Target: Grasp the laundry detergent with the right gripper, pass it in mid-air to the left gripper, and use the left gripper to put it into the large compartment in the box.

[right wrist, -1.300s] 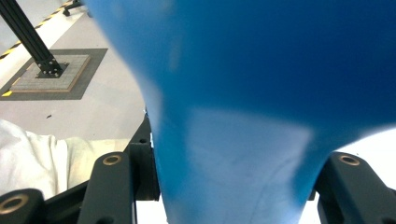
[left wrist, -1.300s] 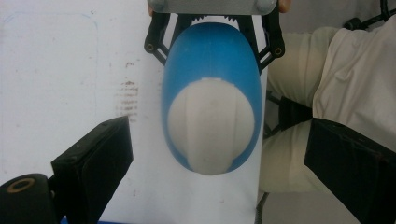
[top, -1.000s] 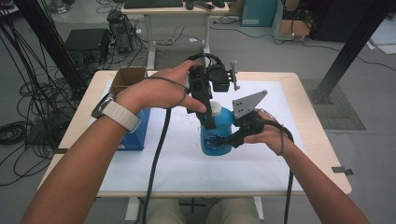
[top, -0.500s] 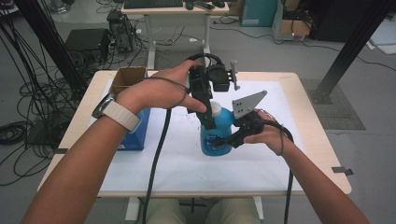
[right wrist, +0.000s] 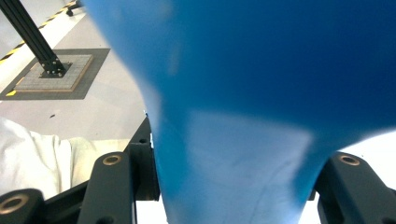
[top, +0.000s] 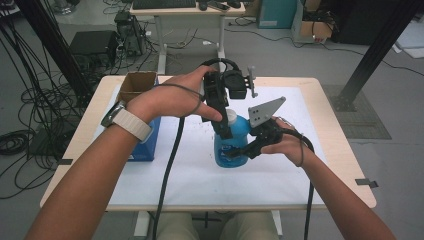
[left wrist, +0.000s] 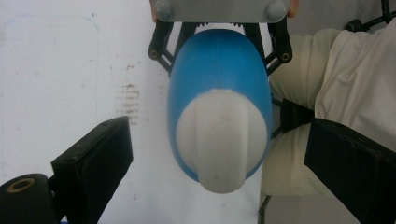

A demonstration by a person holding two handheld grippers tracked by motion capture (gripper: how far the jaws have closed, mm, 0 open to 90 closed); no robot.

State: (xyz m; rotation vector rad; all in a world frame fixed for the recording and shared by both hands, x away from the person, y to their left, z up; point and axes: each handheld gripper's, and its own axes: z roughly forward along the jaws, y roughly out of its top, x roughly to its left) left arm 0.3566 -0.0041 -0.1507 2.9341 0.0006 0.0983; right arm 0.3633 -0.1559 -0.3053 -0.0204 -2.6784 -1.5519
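At the far left of the light wooden table (top: pixel 345 165), on its white mat, an open brown cardboard box (top: pixel 136 85) sits on top of a blue box (top: pixel 148 142), well apart from the work. Moving right, the left gripper (left wrist: pixel 224 154) hangs point-down over the white ribbed plastic cap (left wrist: pixel 223 140) of a blue plastic bottle (top: pixel 231 145), its fingers (left wrist: pixel 98 158) spread wide on either side of the cap and not touching it, placed, I judge, to close on the cap and twist it off. The bottle stands upright near the middle of the mat. To its right, the right gripper (top: pixel 245 151) comes in level with its fingers clamped on the bottle's body, apparently to brace it so it cannot turn or tip while the cap is worked.
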